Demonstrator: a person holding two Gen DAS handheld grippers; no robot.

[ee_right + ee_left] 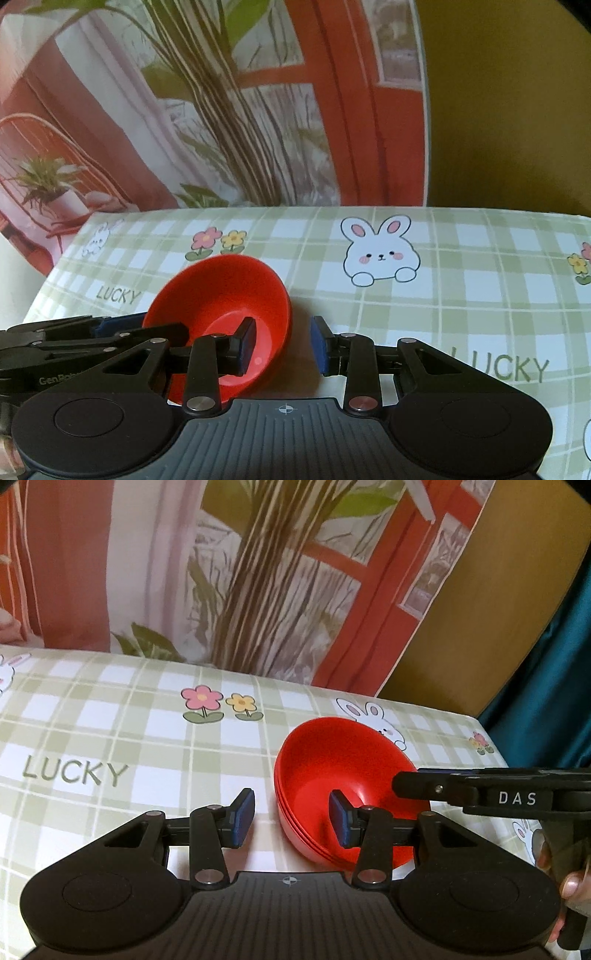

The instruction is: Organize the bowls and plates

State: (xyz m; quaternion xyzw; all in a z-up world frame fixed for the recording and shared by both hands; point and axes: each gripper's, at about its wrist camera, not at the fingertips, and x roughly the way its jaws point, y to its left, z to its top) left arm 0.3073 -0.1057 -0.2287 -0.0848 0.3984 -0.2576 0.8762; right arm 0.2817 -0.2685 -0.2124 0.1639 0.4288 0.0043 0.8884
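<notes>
A stack of red bowls (343, 771) stands on the checked tablecloth (110, 738), nested one in another. My left gripper (291, 819) is open and straddles the stack's left rim: one finger is inside the top bowl, the other outside to the left. My right gripper (282, 345) is open and straddles the right rim of the red bowls (225, 299): its left finger is inside the bowl, its right finger outside. The right gripper's body also shows in the left wrist view (498, 794), at the bowl's right side. No plates are in view.
The tablecloth (461, 295) has rabbits, flowers and the word LUCKY printed on it. A printed backdrop (258, 572) with plants and red frames hangs behind the table's far edge. A brown wall (509, 110) and a teal curtain (554, 664) are at the right.
</notes>
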